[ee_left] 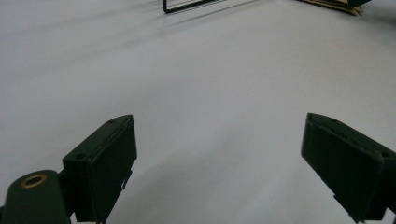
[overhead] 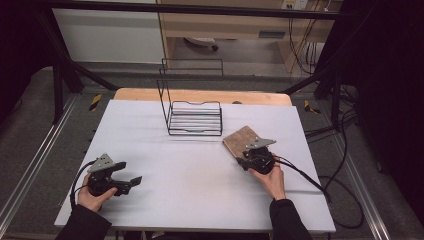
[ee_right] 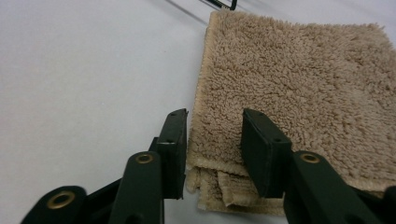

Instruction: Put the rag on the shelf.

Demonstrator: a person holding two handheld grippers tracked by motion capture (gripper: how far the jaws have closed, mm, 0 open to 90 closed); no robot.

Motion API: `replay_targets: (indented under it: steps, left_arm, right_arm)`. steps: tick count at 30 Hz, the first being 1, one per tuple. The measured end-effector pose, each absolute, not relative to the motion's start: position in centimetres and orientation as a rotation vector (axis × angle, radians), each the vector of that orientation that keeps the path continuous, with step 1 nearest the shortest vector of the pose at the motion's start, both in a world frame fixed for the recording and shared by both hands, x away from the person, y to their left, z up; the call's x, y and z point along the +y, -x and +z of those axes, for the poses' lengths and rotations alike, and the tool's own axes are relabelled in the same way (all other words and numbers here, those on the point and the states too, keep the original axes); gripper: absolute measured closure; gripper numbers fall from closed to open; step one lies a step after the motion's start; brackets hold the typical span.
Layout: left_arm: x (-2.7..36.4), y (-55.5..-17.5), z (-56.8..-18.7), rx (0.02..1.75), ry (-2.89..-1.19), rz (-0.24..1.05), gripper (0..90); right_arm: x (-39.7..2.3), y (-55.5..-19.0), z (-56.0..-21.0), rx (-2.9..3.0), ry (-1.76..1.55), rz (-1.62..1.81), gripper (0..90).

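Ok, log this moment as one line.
left gripper open, idle | right gripper open around towel corner | rack empty

My left gripper [overhead: 131, 183] and right gripper [overhead: 244, 159] are both black, each topped by a grey three-cornered plate and trailing a black cable over the table's edge. Up close, I see flat rectangular black pads [ee_left: 105, 169] on the jaws and brass-ringed holes in the arms behind them. Both my sleeves [overhead: 84, 224] are dark.
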State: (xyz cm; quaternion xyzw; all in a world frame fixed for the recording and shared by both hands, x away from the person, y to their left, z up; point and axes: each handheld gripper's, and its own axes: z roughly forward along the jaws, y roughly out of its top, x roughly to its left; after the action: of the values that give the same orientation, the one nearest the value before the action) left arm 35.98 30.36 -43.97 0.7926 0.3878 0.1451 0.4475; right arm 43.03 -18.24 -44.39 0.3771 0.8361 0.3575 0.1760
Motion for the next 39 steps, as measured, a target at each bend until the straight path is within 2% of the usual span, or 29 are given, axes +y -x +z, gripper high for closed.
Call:
replay_targets:
  steps: [7,15,28,39]
  left_arm:
    - [30.3,-36.0,-44.0,0.959,-1.963,0.360,10.5]
    - [30.3,-36.0,-44.0,0.961,-1.963,0.359,10.6]
    - [30.3,-36.0,-44.0,0.960,-1.966,0.357,10.8]
    - [30.4,-36.0,-44.0,0.966,-1.960,0.355,11.1]
  right_arm:
    - [-18.1,-43.1,-44.8,2.375,-1.011,0.955,65.1]
    - [-17.9,-42.8,-45.1,2.375,-0.973,0.938,60.1]
    - [-18.0,-42.8,-45.1,2.344,-0.898,0.861,79.6]
    - [-18.5,-42.6,-43.6,2.317,-0.977,0.981,82.7]
